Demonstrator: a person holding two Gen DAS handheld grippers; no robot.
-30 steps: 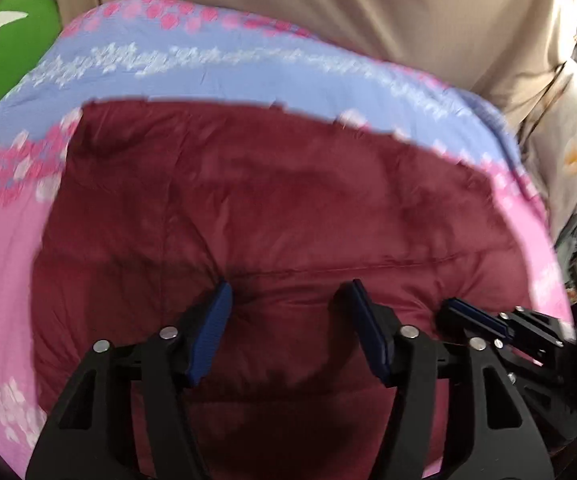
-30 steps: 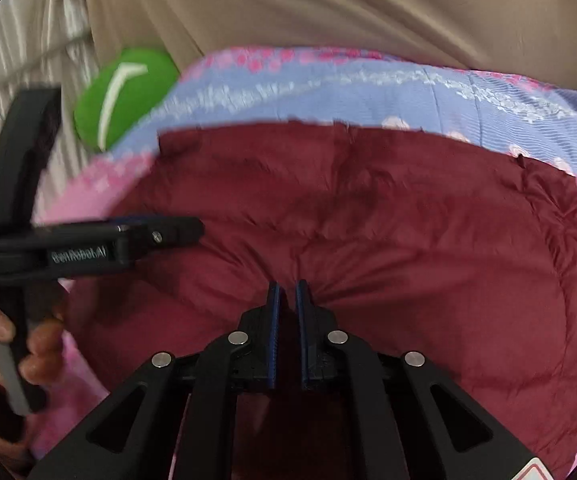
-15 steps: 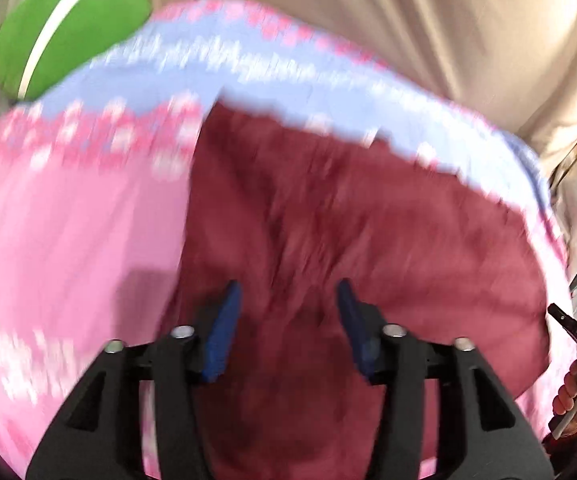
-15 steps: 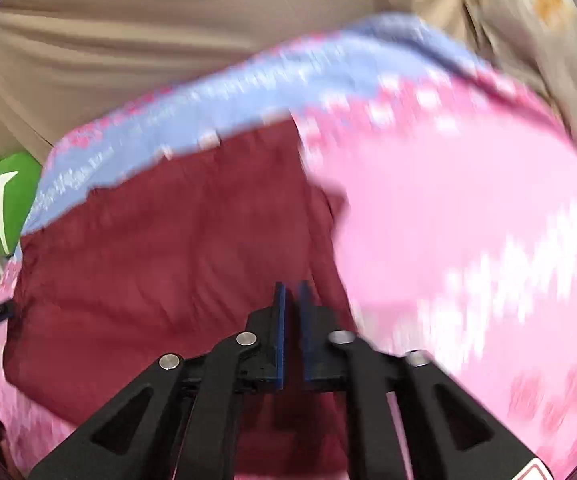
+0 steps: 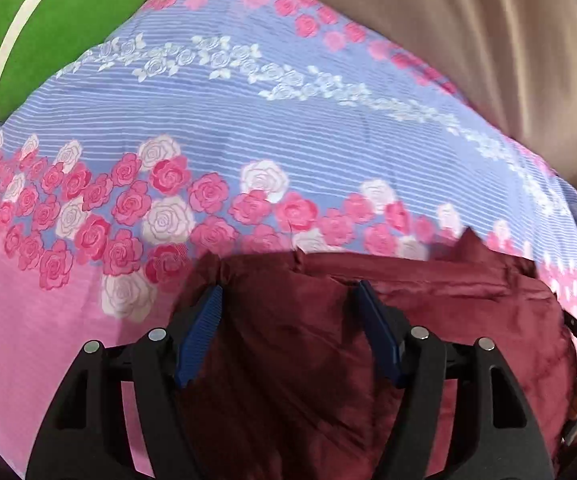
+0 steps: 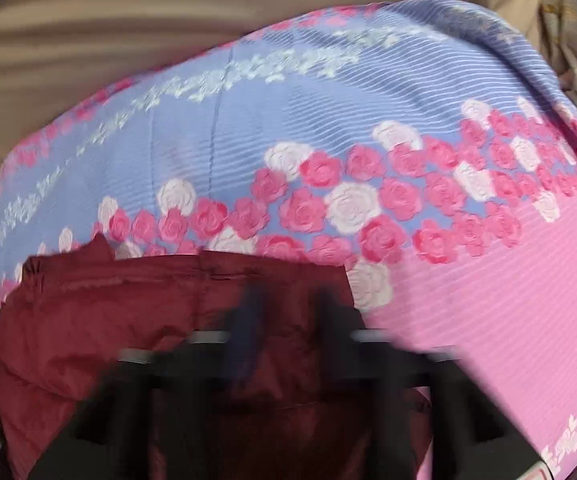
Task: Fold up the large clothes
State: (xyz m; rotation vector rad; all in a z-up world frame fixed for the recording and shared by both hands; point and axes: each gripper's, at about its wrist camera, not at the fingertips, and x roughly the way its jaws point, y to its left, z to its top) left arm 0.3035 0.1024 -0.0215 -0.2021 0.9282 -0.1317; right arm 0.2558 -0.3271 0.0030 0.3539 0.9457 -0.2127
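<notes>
Rose-printed bedsheet (image 5: pixel 216 128) under maroon garment (image 5: pixel 308 360), beige curtain (image 5: pixel 488 40) behind

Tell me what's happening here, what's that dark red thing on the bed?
A person with a handheld gripper in each hand is folding a maroon padded jacket on a rose-patterned bedsheet. The jacket lies bunched into a compact shape. The left gripper is open, its blue-padded fingers over the jacket's far edge without pinching it. The right gripper is over the same garment but blurred by motion, so its state is unclear. A green pillow sits at the far corner.
</notes>
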